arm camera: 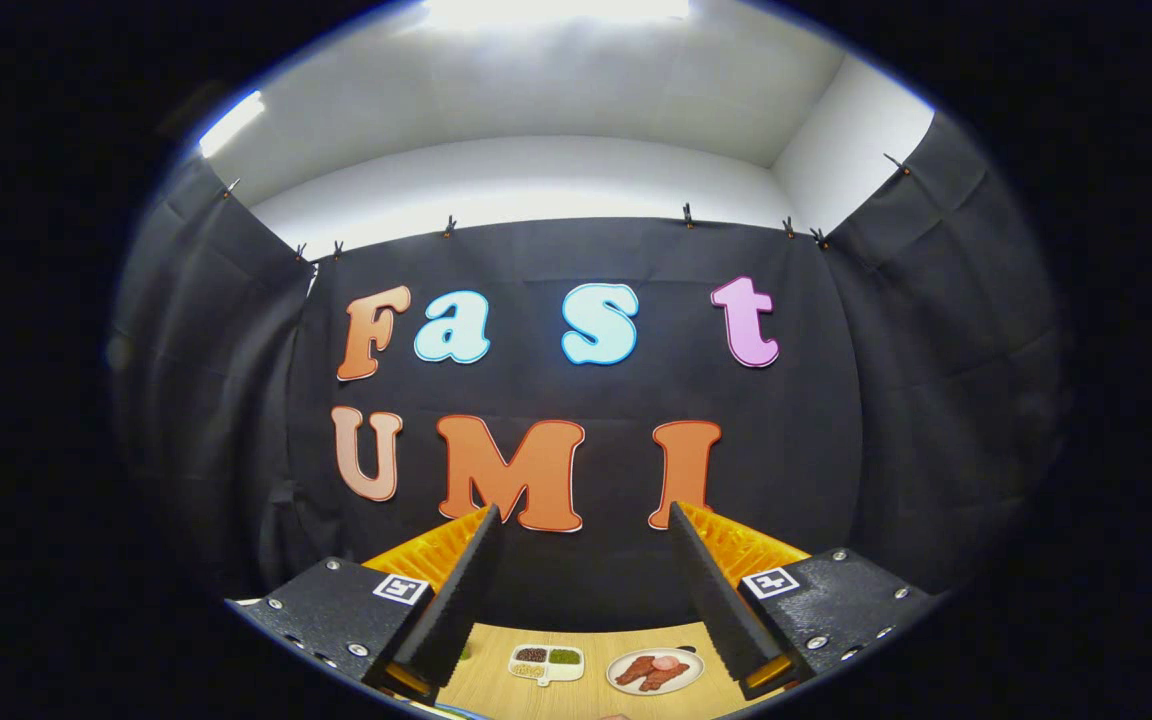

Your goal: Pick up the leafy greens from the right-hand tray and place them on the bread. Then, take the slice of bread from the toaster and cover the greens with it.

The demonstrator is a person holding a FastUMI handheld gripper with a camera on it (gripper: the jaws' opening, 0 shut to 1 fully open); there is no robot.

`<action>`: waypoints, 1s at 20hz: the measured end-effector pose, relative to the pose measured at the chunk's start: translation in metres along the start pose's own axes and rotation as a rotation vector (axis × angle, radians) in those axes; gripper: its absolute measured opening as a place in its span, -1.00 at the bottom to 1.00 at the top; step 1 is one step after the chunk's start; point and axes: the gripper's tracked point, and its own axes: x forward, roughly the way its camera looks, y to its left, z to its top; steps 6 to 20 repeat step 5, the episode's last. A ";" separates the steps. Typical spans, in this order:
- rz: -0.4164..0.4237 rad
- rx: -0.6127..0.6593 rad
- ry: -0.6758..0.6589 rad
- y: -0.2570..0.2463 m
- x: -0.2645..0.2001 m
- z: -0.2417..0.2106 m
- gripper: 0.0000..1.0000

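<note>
Gripper spread empty, divided tray, meat plate beyond

Wood table w/ divided white tray of small foods beside white plate of meat.

gripper held level and high, fingers spread wide apart, nothing between them
</note>
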 end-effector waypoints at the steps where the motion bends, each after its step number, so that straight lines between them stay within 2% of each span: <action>1: 0.004 -0.002 0.000 0.003 0.000 -0.001 0.96; 5: 0.047 0.004 0.008 0.019 0.003 -0.006 0.96; 20: 0.047 0.004 0.008 0.019 0.003 -0.006 0.96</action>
